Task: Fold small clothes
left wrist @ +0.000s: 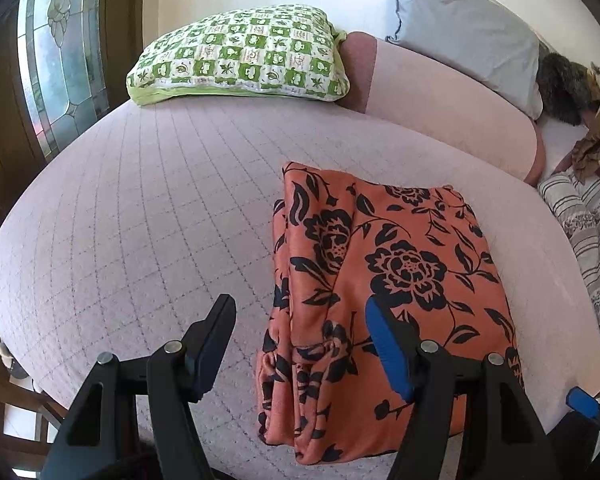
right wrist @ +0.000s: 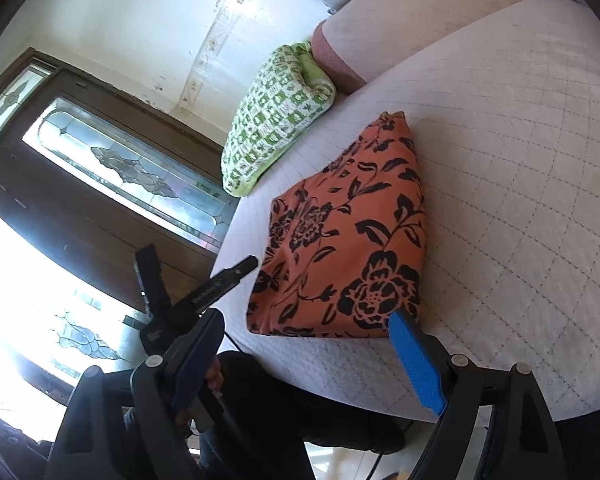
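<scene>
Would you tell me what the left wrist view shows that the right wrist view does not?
Only the left wrist view shows the striped bedding and the brown furry thing at the bed's far right. Only the right wrist view shows the left gripper from outside. Both share the folded orange floral garment, the green checked pillow and the quilted bed cover.

One folded garment [left wrist: 384, 280], three pillows [left wrist: 240, 56].

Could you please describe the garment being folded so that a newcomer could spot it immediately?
On the pale quilted bed, look toward the near edge, well in front of the green checked pillow. The folded cloth lying there is orange with bold black flowers, the only floral orange item.
</scene>
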{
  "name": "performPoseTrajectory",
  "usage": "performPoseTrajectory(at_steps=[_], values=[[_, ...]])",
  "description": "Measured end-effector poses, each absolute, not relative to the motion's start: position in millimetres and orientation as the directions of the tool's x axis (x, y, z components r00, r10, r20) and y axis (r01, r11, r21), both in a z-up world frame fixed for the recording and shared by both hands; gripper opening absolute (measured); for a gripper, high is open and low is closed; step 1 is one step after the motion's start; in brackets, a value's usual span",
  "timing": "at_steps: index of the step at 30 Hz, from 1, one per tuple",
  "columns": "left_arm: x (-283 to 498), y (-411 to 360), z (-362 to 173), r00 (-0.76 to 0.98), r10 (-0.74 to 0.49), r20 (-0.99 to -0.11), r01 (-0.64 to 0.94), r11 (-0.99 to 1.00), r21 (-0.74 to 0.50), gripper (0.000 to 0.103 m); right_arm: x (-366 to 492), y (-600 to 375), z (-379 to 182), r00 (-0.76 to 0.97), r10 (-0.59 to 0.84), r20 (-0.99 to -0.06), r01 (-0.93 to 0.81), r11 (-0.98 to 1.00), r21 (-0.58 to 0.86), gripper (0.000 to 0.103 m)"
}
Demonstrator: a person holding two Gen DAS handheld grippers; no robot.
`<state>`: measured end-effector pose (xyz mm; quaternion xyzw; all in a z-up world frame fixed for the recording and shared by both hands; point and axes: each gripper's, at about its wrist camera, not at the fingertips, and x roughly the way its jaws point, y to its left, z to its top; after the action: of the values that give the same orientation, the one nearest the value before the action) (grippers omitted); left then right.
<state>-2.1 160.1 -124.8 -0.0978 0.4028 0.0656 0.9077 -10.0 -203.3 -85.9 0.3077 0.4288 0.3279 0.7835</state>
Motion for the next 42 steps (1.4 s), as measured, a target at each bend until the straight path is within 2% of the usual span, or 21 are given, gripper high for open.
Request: performPoseTrajectory(at_steps=[5, 10, 14, 18, 27, 39, 42], values=[[5.9, 163.3, -129.2, 0.656, 0.043, -0.754, -0.172, 0.981, -0.093, 0.068, 21.1, -213.7, -98.8, 0.425, 0.766, -0.482, -0.208, 0.601, 0.772, 0.087], [23.7, 173.0, -135.4, 0.643, 0.012, -0.766, -0.164, 0.979, -0.122, 0.068, 78.6, -216.4, -117.5, 0.404, 0.755, -0.517, -0.128, 0.606, 0.785, 0.087], [42.3, 172.6, -139.9, 0.635, -0.011, -0.772, -0.133, 0.983, -0.123, 0.068, 121.1, -198.2, -126.3, 0.355, 0.749, -0.56, -0.147, 0.636, 0.758, 0.087], [66.7, 177.8, -156.2, 0.577, 0.004, -0.817, -0.168, 0.979, -0.114, 0.068, 156.4, -180.6, -138.1, 0.32, 0.742, -0.589, -0.134, 0.651, 0.747, 0.087], [72.7, 178.5, -139.7, 0.592, 0.045, -0.804, -0.18, 0.981, -0.078, 0.068, 166.4, -157.8, -143.3, 0.277, 0.722, -0.634, -0.16, 0.686, 0.71, 0.087], [73.8, 187.2, -138.2, 0.596, -0.004, -0.803, -0.171, 0.976, -0.132, 0.068, 174.4, -141.4, -148.3, 0.257, 0.693, -0.674, -0.156, 0.718, 0.678, 0.088], [78.8, 186.4, -148.7, 0.575, -0.043, -0.817, -0.154, 0.975, -0.159, 0.073, 178.8, -132.6, -154.2, 0.246, 0.665, -0.705, -0.164, 0.745, 0.646, 0.088]])
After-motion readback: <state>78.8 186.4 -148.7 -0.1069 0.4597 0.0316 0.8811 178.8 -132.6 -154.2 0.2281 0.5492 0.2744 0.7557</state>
